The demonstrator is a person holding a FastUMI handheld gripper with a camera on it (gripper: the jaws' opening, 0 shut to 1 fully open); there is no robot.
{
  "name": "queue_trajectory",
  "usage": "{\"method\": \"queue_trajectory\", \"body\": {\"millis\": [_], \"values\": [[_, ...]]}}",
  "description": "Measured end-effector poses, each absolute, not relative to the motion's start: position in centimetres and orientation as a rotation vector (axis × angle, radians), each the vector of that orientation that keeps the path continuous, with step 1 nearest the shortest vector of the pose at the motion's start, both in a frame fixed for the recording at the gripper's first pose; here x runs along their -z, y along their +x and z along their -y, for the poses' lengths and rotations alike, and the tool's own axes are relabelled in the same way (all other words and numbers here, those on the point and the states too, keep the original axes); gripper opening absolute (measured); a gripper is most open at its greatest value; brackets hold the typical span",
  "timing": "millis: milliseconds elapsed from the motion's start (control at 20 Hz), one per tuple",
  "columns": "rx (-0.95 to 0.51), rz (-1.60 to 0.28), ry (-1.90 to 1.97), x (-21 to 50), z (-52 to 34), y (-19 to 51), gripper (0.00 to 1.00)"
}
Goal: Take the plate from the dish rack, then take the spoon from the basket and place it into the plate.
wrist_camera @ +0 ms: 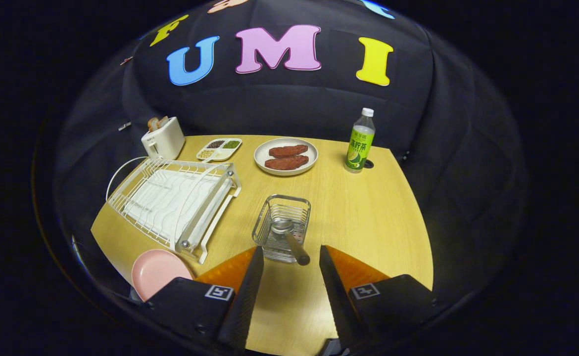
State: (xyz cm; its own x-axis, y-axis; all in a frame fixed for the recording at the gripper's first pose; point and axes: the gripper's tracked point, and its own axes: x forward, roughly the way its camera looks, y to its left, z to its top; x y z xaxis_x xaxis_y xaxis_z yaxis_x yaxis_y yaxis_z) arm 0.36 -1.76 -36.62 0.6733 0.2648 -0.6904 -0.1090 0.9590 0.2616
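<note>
Reaching forward over the pale wood-grain table (pixel 368 212), the gripper (pixel 289 254) has its two dark fingers spread wide with nothing between them. Beside the left finger lies the plate (pixel 157 269), round, smooth, pink and flat on the table. Just ahead of the fingertips stands the basket (pixel 282 223), a square wire-mesh cage. In it leans the spoon (pixel 289 236), its shiny metal bowl down inside and its dark handle slanting out toward the fingers. Left of the basket sits the white wire dish rack (pixel 173 200). Beyond are a white toaster (pixel 163 138), a divided tray (pixel 219 148), a plate of brown patties (pixel 286 156) and a green-labelled bottle (pixel 360 143).
</note>
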Motion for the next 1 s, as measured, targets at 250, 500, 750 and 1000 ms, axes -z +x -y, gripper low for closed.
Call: {"method": "queue_trajectory", "body": {"millis": [250,500,750,1000], "values": [[-0.214,-0.878,0.216,39.7,0.8,1.1,0.38],[-0.217,-0.847,0.248,39.0,0.3,1.7,0.15],[-0.163,-0.831,0.291,37.6,1.3,3.2,0.11],[-0.143,-0.774,0.3,34.1,2.2,4.7,0.11]]}}
